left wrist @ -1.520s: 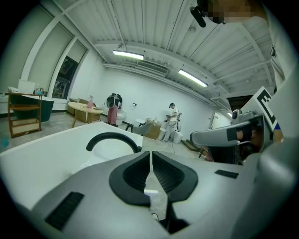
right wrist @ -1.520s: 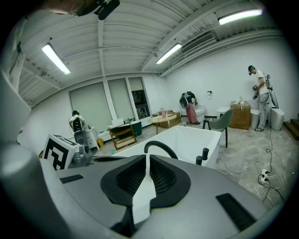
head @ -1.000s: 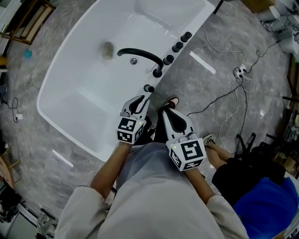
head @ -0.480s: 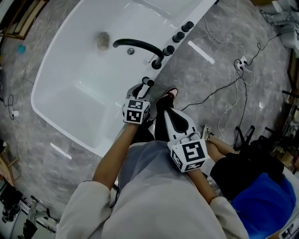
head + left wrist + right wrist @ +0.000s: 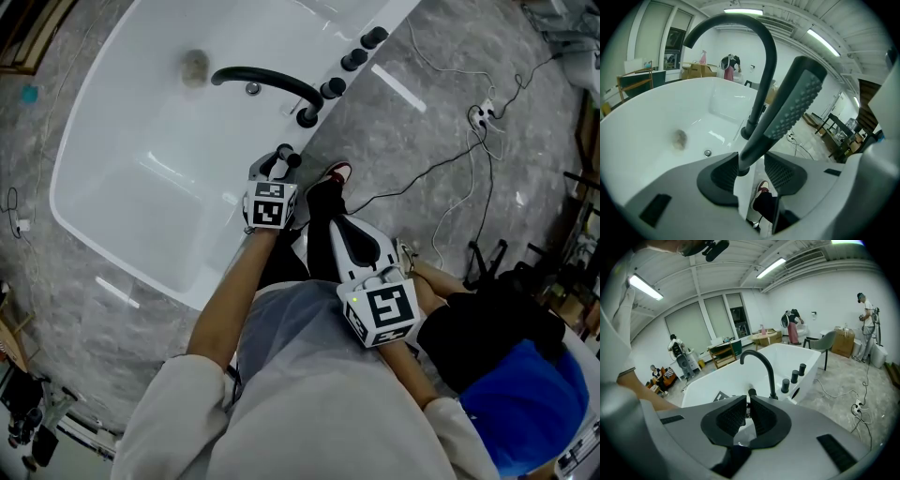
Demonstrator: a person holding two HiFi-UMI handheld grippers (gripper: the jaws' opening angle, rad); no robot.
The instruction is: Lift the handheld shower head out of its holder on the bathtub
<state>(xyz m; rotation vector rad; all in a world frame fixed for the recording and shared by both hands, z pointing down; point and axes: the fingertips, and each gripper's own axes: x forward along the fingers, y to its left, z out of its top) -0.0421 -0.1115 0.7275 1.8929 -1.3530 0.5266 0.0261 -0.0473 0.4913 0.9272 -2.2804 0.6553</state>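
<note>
Bathtub (image 5: 122,234) is running off the head view's top edge. Left gripper (image 5: 751,169) is angling down at the tub rim, jaws opening around the shower head (image 5: 787,112) handle. It's mostly hidden in head view, and only the left gripper view is showing it clearly. Right gripper (image 5: 748,403) is hanging back, jaws nearly together, empty.

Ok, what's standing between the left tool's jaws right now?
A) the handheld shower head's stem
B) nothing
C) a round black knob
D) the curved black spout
A: the left gripper view shows the stem of the shower head rising between the pads of the left tool, whose jaws are opening; the spout stands behind it.
</note>
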